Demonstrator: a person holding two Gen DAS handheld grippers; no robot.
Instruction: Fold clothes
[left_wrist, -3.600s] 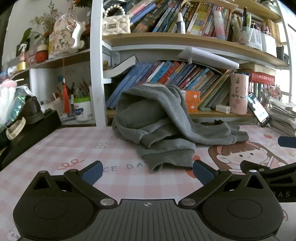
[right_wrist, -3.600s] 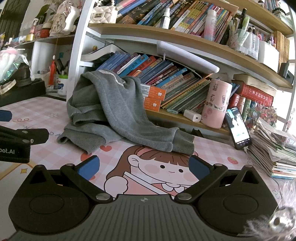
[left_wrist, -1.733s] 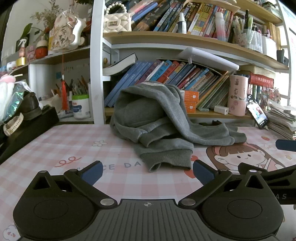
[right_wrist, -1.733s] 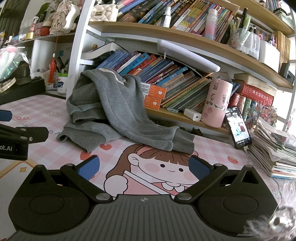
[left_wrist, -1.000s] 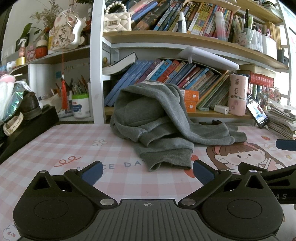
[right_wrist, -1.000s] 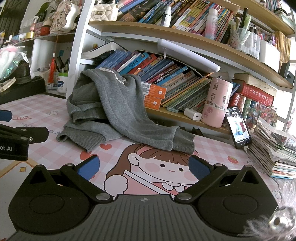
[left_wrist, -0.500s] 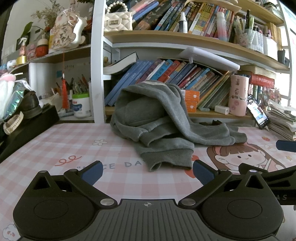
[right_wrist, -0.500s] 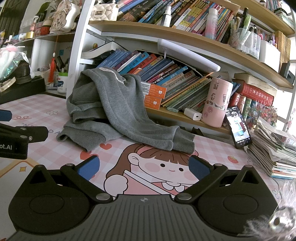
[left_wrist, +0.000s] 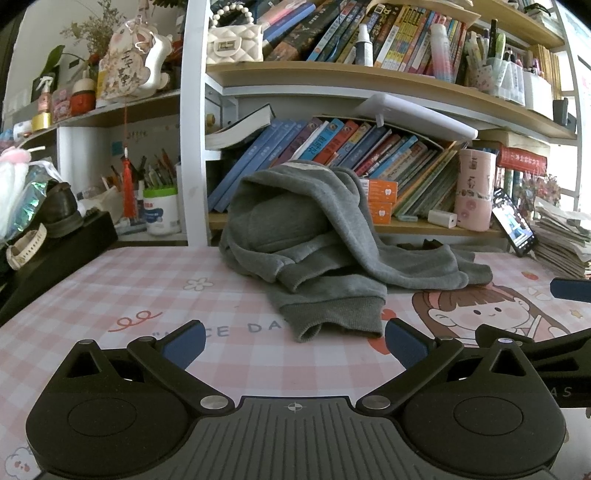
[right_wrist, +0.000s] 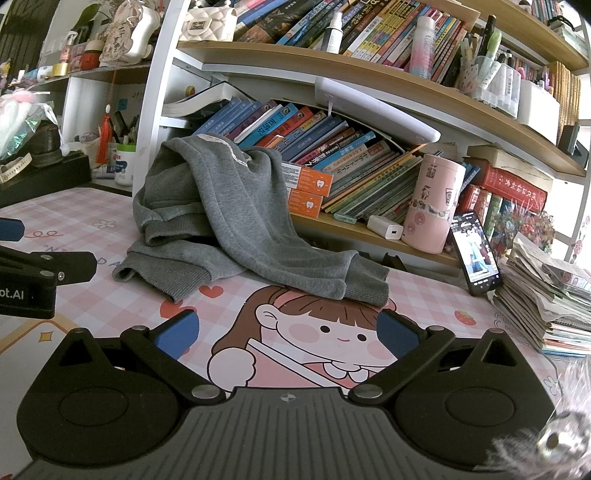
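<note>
Almost nothing different from a moment ago: gray sweatshirt (left_wrist: 317, 240) in the same heap, both grippers in about the same spots. Piled on the pink checked mat (left_wrist: 110, 295) right against the bookshelf (right_wrist: 369, 74), humped high at the back, with one cuffed sleeve reaching toward the cartoon girl (right_wrist: 314, 332) and the ribbed hem flopped toward the front, long way running left to right. Left gripper (left_wrist: 293, 341) and right gripper (right_wrist: 286, 334) both spread wide, holding nothing, low over the mat, near the cloth but not touching.

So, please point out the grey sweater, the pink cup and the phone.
grey sweater (right_wrist: 236, 206): right wrist view, draped body.
pink cup (right_wrist: 430, 203): right wrist view, side wall.
phone (right_wrist: 476, 251): right wrist view, lit screen.
</note>
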